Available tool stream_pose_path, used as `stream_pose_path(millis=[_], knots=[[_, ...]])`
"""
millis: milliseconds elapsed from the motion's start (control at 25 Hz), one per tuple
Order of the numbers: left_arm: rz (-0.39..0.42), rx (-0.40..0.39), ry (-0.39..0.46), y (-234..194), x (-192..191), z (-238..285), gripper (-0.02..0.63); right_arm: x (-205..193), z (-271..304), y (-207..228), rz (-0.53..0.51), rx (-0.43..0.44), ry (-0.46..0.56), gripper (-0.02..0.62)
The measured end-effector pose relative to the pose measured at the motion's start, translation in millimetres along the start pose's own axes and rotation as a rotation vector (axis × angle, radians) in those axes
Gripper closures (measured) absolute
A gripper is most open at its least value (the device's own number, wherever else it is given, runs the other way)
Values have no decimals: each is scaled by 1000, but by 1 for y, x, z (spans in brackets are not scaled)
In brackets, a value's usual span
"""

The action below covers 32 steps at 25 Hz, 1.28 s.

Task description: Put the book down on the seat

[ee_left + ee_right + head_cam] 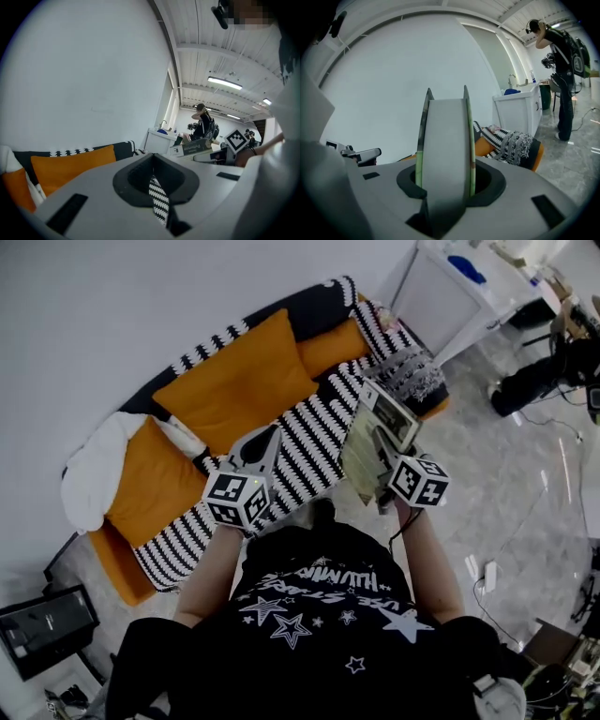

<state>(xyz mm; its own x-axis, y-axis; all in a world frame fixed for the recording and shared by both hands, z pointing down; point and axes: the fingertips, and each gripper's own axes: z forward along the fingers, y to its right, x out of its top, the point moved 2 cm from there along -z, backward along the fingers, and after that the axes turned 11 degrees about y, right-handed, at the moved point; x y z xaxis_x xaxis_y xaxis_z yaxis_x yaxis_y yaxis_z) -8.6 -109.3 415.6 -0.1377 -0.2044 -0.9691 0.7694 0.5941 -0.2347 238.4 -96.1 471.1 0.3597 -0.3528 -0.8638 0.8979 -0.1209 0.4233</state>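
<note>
The book point(378, 433) stands on edge between the jaws of my right gripper point(384, 463), which is shut on it above the sofa's front right part. In the right gripper view the book point(444, 136) fills the gap between the jaws, page edges toward the camera. The seat point(309, 442) is covered by a black-and-white striped throw. My left gripper point(264, 441) hovers over the throw left of the book, jaws together and holding nothing. In the left gripper view only a thin slit point(158, 197) shows striped fabric, and the book point(194, 147) appears at right.
Two orange cushions point(239, 381) point(150, 484) and a white pillow point(94, 470) lean on the sofa back. A grey fringed blanket point(412, 376) lies at the sofa's right end. Beyond it stands a white cabinet point(450, 292). Another person point(562, 56) stands further off.
</note>
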Motion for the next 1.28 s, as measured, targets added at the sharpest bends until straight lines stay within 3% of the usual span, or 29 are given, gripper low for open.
stream_pose_path(millis=[400,720,840,1040,1280], knots=[[-11,68,11,6,-2,10,598,-3,33,4,-22,95,-80,426],[-37,75,20,-43,7,27,598,-2,71,-31,-60,125,-117,426],[-42,64,26,-52,10,32,598,-5,79,-29,-81,95,-139,426],[-54,62,-29,-73,-8,36,598,-24,91,-28,-66,80,-176,426],[-65,115,-81,-84,-22,47,598,-52,116,-9,-41,97,-254,426]])
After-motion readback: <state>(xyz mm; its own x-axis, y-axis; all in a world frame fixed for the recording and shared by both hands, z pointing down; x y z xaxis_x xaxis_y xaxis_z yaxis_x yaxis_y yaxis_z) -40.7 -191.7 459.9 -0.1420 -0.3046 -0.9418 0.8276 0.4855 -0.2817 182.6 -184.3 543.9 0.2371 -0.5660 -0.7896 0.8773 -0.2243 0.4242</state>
